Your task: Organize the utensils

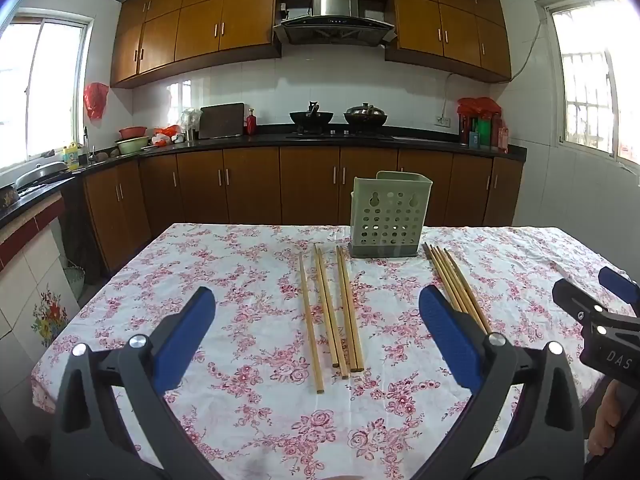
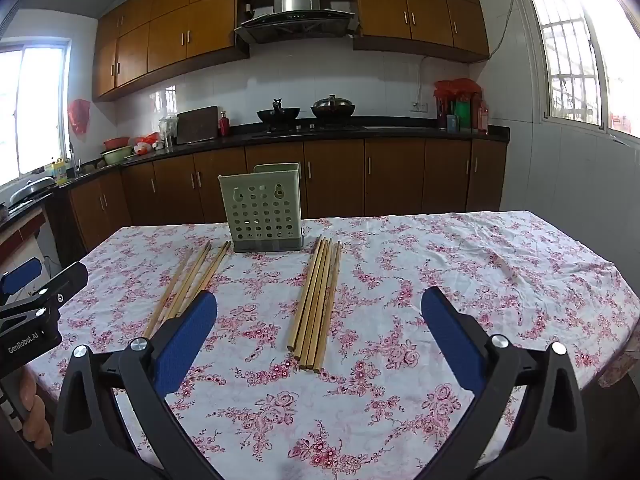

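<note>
while spread wide, both grippers' jaws hold nothing.

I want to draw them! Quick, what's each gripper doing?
Left gripper: jaws open, holding nothing.
Right gripper: jaws open, holding nothing.

Home kitchen: wood cabinets (image 1: pixel 224 28) wrapping the tiled far wall, range hood (image 1: pixel 334 16) hanging over two woks (image 1: pixel 311 117) sitting on the hob, sink (image 1: pixel 86 160) catching window light far left, floral-cloth table (image 1: pixel 224 280) standing near.
</note>
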Available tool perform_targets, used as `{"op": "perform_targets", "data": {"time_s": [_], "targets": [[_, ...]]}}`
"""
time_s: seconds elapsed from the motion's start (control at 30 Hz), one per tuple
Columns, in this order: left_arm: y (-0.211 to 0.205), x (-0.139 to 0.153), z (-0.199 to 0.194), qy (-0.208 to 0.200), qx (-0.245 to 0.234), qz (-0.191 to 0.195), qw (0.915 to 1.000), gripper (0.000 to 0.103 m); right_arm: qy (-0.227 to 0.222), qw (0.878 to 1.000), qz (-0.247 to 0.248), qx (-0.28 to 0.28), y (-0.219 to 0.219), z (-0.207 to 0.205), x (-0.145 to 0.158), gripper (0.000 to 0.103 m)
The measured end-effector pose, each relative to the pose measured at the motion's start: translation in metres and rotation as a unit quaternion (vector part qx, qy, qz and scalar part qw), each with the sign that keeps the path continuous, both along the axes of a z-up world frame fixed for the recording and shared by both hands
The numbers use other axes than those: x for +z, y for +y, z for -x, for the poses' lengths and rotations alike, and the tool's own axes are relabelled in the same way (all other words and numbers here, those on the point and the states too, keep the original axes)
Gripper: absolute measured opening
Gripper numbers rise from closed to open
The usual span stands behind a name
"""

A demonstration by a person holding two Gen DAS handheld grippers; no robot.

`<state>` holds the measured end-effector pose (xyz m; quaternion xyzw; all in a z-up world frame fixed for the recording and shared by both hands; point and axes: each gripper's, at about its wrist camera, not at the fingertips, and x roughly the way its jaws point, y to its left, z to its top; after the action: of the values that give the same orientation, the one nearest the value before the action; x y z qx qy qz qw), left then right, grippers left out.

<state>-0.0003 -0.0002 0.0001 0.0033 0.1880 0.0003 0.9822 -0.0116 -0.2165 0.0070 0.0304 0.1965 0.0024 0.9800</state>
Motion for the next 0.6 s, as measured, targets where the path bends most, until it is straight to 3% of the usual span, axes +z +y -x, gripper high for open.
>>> {"op": "perform_targets", "data": {"time_s": [0.6], "targets": [[0.0002,0.0002,0.0001,0.003,0.0,0.0,1.0,0.099,0.001,1.0,-0.001,0.0,-0.0003,-0.0003,-0.0011,0.101]]}}
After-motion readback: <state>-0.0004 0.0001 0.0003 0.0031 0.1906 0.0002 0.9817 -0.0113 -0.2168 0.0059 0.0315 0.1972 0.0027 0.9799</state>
